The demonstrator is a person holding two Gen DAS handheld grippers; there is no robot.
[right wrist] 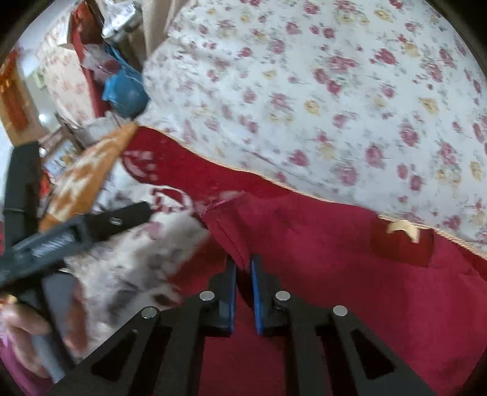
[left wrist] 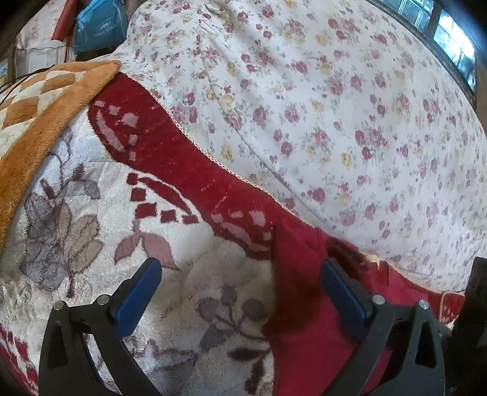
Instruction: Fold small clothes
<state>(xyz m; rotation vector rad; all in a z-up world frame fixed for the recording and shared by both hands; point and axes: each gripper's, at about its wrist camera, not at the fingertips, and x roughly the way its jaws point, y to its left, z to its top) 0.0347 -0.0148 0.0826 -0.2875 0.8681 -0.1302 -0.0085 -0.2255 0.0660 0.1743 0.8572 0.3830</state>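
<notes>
A small red garment (left wrist: 304,298) lies on a plush white blanket with a red border and grey flowers (left wrist: 100,231). My left gripper (left wrist: 240,271) is open just above them, its right finger over the garment's left part, its left finger over the blanket. In the right wrist view the red garment (right wrist: 334,252) fills the lower right, with a tan label (right wrist: 403,228) near its far edge. My right gripper (right wrist: 243,265) is shut on a fold of the garment's left edge. The left gripper's black body (right wrist: 76,231) shows at the left.
A white bedsheet with pink and yellow flowers (left wrist: 334,106) covers the bed beyond the blanket. An orange checkered plush cloth (left wrist: 39,112) lies at the left. A blue bag (left wrist: 97,24) and clutter sit past the bed's far left corner. A window (left wrist: 450,39) is at the upper right.
</notes>
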